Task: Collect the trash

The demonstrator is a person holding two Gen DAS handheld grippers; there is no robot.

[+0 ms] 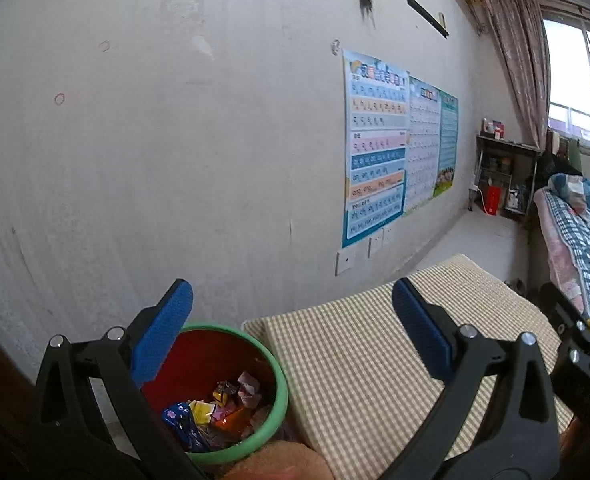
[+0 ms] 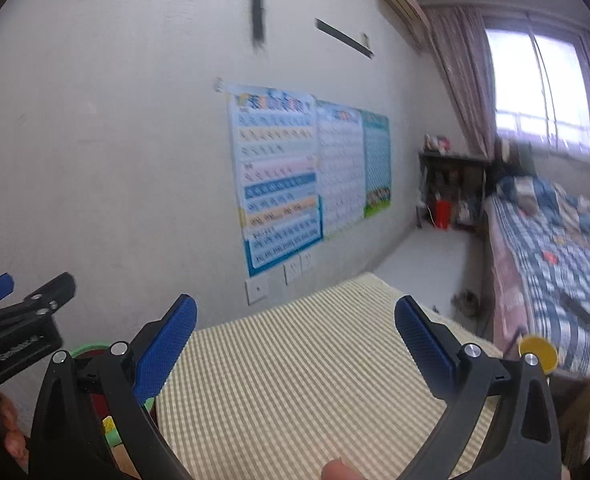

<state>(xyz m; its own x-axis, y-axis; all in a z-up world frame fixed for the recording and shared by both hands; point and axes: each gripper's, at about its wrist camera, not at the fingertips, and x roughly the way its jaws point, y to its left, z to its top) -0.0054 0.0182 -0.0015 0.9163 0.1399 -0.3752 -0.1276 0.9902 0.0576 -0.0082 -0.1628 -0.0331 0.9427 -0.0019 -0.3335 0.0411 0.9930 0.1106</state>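
A small bin [image 1: 281,390] with a green rim and red inside stands by the wall at the left end of a checked cushion [image 1: 375,352]. Several colourful wrappers [image 1: 215,412] lie in its bottom. My left gripper [image 1: 293,320] is open and empty, its left finger above the bin's rim. My right gripper [image 2: 295,326] is open and empty above the checked cushion [image 2: 295,380]. The bin's green rim [image 2: 89,348] shows partly behind the right gripper's left finger. Each gripper shows at the edge of the other's view.
A white wall with posters [image 1: 375,148] runs along the left. A bed with a plaid cover [image 2: 555,260] stands at the right. A dark shelf [image 1: 503,176] with a red bag stands under the window. A yellow disc [image 2: 539,354] sits beside the right gripper.
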